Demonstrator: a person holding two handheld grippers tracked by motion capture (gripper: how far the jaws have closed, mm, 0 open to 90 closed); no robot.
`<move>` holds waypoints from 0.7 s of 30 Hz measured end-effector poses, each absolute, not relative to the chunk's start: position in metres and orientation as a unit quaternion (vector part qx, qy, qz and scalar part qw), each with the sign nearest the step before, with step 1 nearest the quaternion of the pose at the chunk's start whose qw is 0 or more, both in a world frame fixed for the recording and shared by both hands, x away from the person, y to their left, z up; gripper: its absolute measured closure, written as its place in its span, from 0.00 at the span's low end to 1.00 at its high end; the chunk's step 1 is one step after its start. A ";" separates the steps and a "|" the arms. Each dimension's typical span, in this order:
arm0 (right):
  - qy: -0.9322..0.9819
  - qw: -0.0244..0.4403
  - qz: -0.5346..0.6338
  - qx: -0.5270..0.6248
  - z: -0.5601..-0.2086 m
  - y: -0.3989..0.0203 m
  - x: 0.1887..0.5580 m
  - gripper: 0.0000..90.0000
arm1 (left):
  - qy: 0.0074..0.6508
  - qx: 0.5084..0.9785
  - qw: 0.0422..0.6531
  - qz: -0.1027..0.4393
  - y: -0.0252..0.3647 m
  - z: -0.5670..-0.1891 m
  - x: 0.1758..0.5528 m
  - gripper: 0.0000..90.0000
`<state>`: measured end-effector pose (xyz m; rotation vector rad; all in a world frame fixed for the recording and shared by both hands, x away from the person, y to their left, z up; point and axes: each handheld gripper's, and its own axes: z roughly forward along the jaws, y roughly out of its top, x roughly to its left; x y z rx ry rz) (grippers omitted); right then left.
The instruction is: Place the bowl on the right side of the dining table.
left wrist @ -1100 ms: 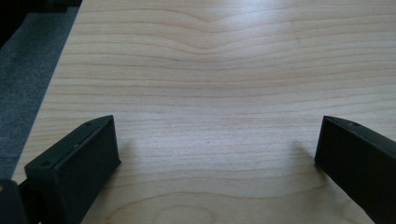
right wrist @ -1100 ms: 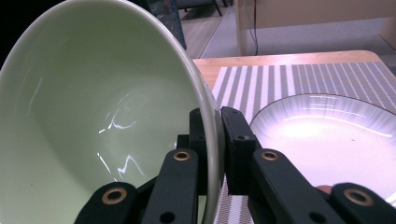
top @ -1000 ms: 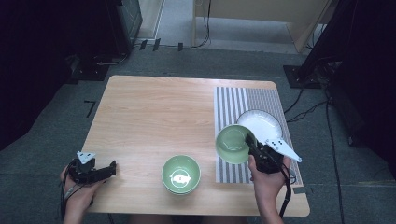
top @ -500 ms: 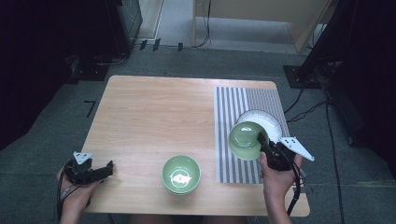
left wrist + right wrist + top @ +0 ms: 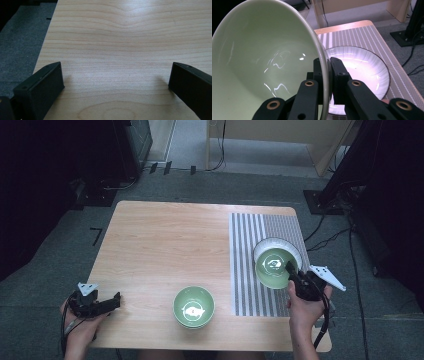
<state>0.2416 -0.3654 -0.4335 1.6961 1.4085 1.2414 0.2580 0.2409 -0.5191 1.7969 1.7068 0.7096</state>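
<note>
In the high view we held the right tongs [image 5: 291, 270] clamped on the rim of a pale green bowl [image 5: 273, 266], gripping it at its near right edge. The bowl hung over a white plate [image 5: 295, 249] that lay on a striped mat [image 5: 250, 285] at the right side of the counter [image 5: 165, 245]; whether bowl and plate touched we could not tell. The right gripper view confirmed the grip — one jaw lay inside the bowl [image 5: 267, 65] and one outside, the thin wall pinched between them, with the bowl tilted and its opening turned to the left of that view. Behind the jaws we saw the plate [image 5: 364, 67], ribbed and dark-rimmed, resting on the mat [image 5: 352, 35].

A second green bowl [image 5: 194, 307] stood upright near the front edge of the counter, left of the mat and well apart from both tongs; a pale mark showed at its bottom.

We kept the left tongs [image 5: 112, 302] at the front left corner of the counter, pointing rightward along the front edge. The left gripper view showed their jaws spread wide with bare wood [image 5: 120, 62] between them — nothing held. A grey carpeted floor [image 5: 45, 270] surrounded the counter.
</note>
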 end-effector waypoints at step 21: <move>0.505 0.286 0.444 0.683 -0.460 -0.398 0.261 0.94 | 0.636 0.669 0.278 0.265 0.241 -0.519 0.259 0.00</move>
